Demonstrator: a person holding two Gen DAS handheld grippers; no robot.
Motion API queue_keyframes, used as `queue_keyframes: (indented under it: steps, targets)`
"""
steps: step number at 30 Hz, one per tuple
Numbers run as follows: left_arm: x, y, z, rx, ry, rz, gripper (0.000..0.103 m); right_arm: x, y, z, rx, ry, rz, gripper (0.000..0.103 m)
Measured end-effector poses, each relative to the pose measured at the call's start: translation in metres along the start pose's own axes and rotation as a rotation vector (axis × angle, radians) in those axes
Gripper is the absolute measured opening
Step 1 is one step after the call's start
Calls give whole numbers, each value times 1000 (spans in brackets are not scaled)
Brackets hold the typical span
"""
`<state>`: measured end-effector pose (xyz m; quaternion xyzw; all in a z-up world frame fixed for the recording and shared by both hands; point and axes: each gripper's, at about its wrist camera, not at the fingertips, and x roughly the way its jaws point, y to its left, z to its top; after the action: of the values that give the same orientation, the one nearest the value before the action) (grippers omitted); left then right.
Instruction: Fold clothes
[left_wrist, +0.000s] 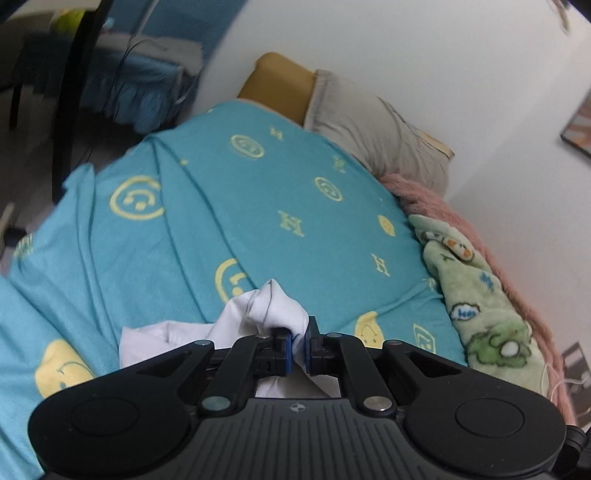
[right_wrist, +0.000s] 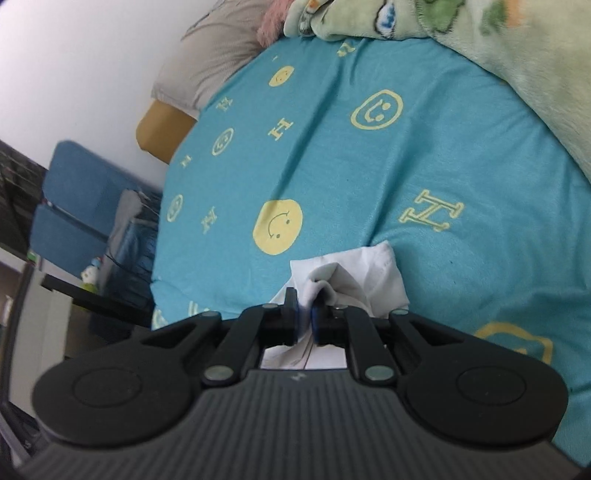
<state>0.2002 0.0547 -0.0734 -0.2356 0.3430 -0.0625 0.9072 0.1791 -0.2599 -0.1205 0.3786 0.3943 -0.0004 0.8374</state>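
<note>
A: Low centre of the left wrist frame, the left gripper (left_wrist: 298, 338) has its blue fingers (left_wrist: 289, 350) pinched on a bunched white garment (left_wrist: 275, 304), just above the bed.

B: And the right?

A: The right gripper (right_wrist: 305, 319) is likewise clamped on white cloth (right_wrist: 364, 275), low centre. Beyond lie the turquoise smiley sheet (left_wrist: 295, 177), a green fleece blanket (left_wrist: 476, 295) at right and a grey pillow (left_wrist: 373, 129) at the top

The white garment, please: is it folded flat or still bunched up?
Bunched: the white garment puckers between the left gripper and the right gripper, above the bedsheet.
</note>
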Motion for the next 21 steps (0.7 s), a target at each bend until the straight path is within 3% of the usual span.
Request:
queue_keyframes:
  steps: [4,6,7,8,10,15,19,21]
  targets:
    - [11,12,-2,-16,0,0,7,8,13,0,-90,1,7,14]
    - [15,15,-3,-8,9,-2,11,8,14,-1,-111,-2,40,38]
    - [16,14,-4,4,18,-4,20,7,15,-2,-111,0,66,63]
    - [17,14,-4,14,31,-11,29,6,15,-4,-107,-3,92,78]
    - [14,9,-6,47,22,-10,70,1,20,-7,-125,-19,117,78]
    - [4,-11,-15,210,-22,-3,92,-11,35,-22,-251,-95,112,76]
    - [18,-19,-28,295,48,22,92,16,39,-28,-360,-55,30,49]
    - [25,-19,-38,325,89,17,91,34,39,-32,-410,-22,-27,47]
